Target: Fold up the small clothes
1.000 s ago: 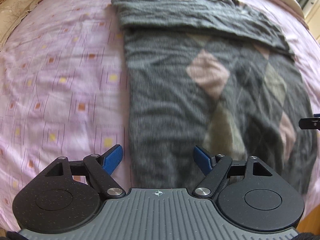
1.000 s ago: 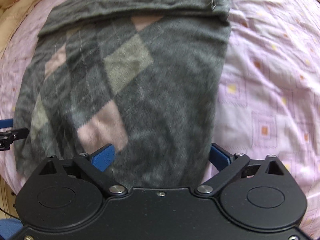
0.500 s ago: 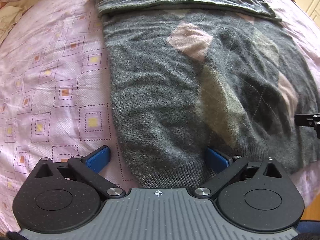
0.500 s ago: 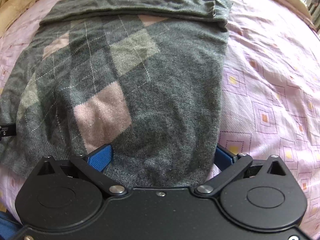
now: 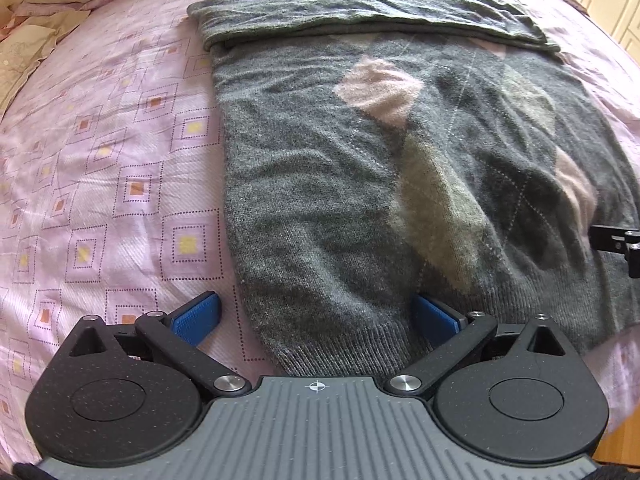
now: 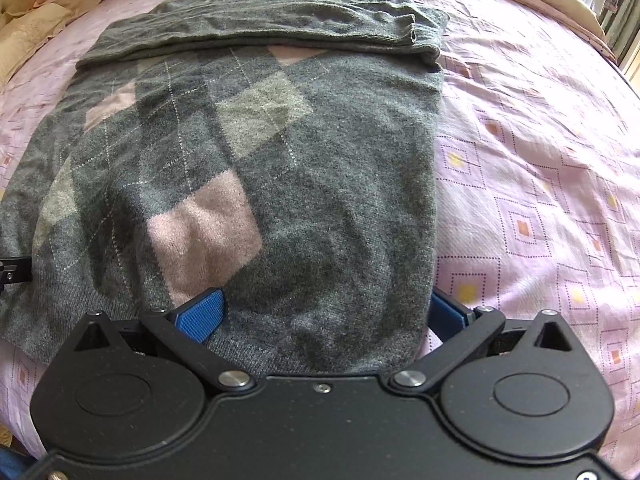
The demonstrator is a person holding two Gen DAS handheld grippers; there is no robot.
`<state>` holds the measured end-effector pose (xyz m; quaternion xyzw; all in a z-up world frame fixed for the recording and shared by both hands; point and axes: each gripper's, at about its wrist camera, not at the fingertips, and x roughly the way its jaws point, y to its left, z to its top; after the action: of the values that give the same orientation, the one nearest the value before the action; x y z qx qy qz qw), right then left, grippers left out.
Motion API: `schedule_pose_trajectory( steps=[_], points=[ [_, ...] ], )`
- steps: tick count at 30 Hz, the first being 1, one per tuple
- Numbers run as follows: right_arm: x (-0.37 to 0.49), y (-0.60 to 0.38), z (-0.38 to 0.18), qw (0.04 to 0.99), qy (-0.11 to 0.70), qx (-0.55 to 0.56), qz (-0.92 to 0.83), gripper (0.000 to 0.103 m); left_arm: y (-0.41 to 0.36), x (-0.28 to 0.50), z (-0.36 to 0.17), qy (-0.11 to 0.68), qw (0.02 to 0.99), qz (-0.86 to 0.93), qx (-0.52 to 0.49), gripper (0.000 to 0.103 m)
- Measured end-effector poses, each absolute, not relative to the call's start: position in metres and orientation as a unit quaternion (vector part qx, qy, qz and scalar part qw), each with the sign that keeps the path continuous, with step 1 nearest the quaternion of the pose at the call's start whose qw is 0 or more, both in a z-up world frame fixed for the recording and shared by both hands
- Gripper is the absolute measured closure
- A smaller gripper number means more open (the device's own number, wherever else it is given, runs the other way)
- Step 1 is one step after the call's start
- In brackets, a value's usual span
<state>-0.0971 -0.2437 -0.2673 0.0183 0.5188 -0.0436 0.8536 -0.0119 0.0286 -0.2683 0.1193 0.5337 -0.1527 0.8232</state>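
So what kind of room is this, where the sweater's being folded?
Most likely a bedroom: the grey argyle sweater lies on a bed covered by a pink patterned sheet, with cream bedding bunched at the far edge.

the sweater [image 5: 320,208] is dark grey with pink, olive and charcoal argyle diamonds. the bedsheet [image 5: 120,152] is pale pink with dotted squares centred yellow or orange.

light: soft daylight, brightest at upper right in both views | shadows: faint, shallow in folds of the grey argyle sweater [image 5: 320,184] | glare: small highlights on metal pivot screws | blur: none, knit sharp | distortion: strong fisheye, pink bedsheet [image 6: 540,184] bows at edges, corners dark
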Motion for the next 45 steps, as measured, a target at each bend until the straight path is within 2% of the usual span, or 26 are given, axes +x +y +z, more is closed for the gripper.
schedule_pose_trajectory(
  steps=[10, 15, 22, 31, 34, 37, 41, 45],
  points=[
    [-0.106, -0.247, -0.268, 0.875, 0.484, 0.004, -0.014, 0.0, 0.029, -0.014, -0.268, 0.542, 0.826, -0.118, 0.096, 0.0],
    [-0.11, -0.254, -0.264, 0.871, 0.491, 0.011, 0.016, 0.0, 0.035, -0.019, -0.267, 0.559, 0.823, -0.083, 0.052, 0.0],
    [-0.128, -0.274, -0.255, 0.856, 0.507, 0.066, 0.076, 0.0, 0.036, -0.042, -0.266, 0.569, 0.82, -0.047, 0.017, 0.0],
    [-0.152, -0.288, -0.254, 0.836, 0.52, 0.139, 0.107, 0.001, 0.04, -0.061, -0.265, 0.572, 0.818, -0.054, 0.022, 0.001],
    [-0.152, -0.293, -0.254, 0.832, 0.52, 0.161, 0.106, 0.006, 0.041, -0.06, -0.264, 0.571, 0.819, -0.059, 0.018, 0.006],
    [-0.155, -0.3, -0.252, 0.832, 0.515, 0.179, 0.099, 0.018, 0.045, -0.063, -0.261, 0.568, 0.82, -0.067, 0.013, 0.016],
    [-0.155, -0.309, -0.254, 0.817, 0.52, 0.23, 0.102, 0.044, 0.051, -0.062, -0.259, 0.563, 0.822, -0.082, 0.013, 0.025],
    [-0.155, -0.302, -0.255, 0.815, 0.525, 0.224, 0.099, 0.045, 0.057, -0.066, -0.256, 0.559, 0.824, -0.097, 0.009, 0.035]
  ],
)
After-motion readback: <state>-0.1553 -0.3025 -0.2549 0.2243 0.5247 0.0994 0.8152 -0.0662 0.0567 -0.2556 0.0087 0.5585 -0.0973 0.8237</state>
